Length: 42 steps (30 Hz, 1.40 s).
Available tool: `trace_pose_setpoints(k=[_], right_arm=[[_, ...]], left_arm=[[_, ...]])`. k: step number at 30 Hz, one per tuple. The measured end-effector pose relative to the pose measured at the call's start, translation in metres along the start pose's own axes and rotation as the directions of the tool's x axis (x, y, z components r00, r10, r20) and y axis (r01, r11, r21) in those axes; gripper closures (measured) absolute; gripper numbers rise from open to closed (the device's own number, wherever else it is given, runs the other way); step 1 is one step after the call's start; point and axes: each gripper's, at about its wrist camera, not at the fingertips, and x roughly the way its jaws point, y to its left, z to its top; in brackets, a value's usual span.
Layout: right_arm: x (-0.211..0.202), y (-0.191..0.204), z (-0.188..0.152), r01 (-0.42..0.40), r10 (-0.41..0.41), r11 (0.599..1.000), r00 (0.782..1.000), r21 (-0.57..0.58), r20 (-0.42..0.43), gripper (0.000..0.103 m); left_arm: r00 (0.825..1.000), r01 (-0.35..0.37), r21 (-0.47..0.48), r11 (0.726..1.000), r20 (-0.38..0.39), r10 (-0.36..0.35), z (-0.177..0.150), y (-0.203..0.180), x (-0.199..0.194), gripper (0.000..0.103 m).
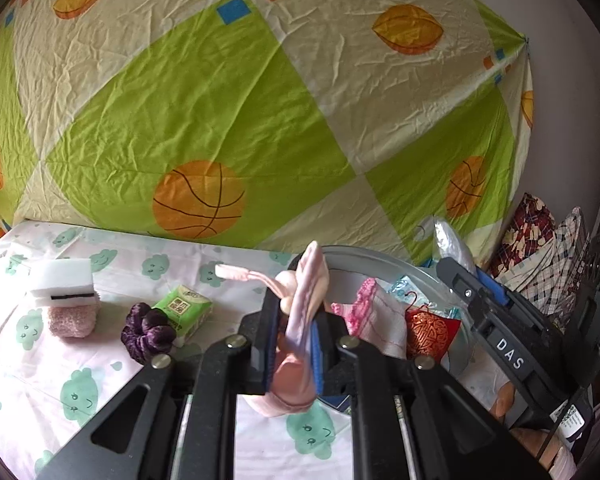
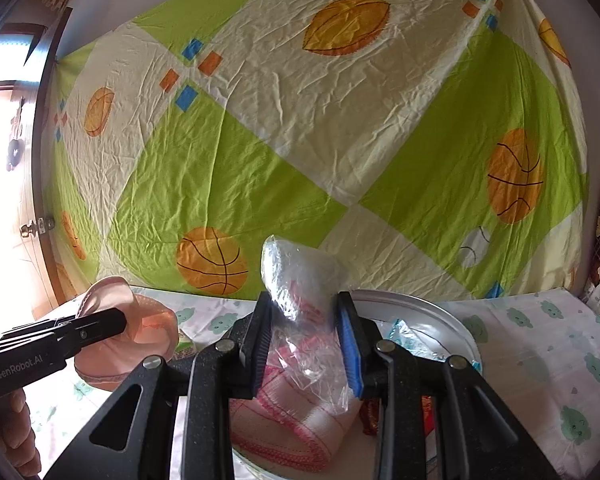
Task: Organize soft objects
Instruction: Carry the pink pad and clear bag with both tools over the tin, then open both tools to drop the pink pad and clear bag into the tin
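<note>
The left gripper (image 1: 296, 344) is clamped tight on one pink fabric piece (image 1: 306, 300), which stands up between its pads and droops below them. The right gripper (image 2: 306, 344) is closed on one clear plastic packet (image 2: 300, 276) with something pink and white inside; the packet rises above the pads and hangs crumpled beneath them.

Taking the round metal basin (image 2: 420, 304) as the landmark: both grippers are held at its near-left side, the packet over its rim. Inside it lie one white cloth with pink stitched edging (image 1: 380, 320), one red embroidered pouch (image 1: 430, 334) and one pale blue wrapper (image 1: 402, 284).

Left of the basin, on the cloud-print sheet (image 1: 112, 356), sit four things: one purple scrunchie (image 1: 148, 332), one green tissue pack (image 1: 186, 310), one pink sponge (image 1: 72, 320), and one white foam block (image 1: 62, 284) resting on that sponge.

Behind the basin hangs one green-and-cream basketball-print cloth (image 1: 228, 100).
</note>
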Motion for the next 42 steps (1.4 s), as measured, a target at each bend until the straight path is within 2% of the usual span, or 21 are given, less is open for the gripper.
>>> trace_pose_setpoints(k=[8,20,33,42], right_arm=[[-0.003,-0.04,0.005,0.084,-0.084,0.996,0.996,0.015,0.016,0.069],[0.007,-0.099,0.005,0.229,-0.229,0.973,0.973,0.003,-0.006,0.069],[0.037,-0.109,-0.008,0.235,-0.236,0.972,0.966,-0.018,-0.104,0.069],[0.049,-0.105,-0.013,0.214,-0.213,0.977,0.965,-0.015,-0.151,0.069]], left_arm=[[0.999,0.033,0.032,0.999,0.0,-0.033,0.006,-0.029,0.017,0.091],[0.996,0.084,0.072,0.994,-0.03,-0.082,0.007,-0.073,0.06,0.091],[0.997,0.067,0.095,0.993,-0.05,-0.062,0.02,-0.092,0.116,0.091],[0.992,0.044,0.095,0.995,-0.12,-0.032,0.01,-0.09,0.142,0.091]])
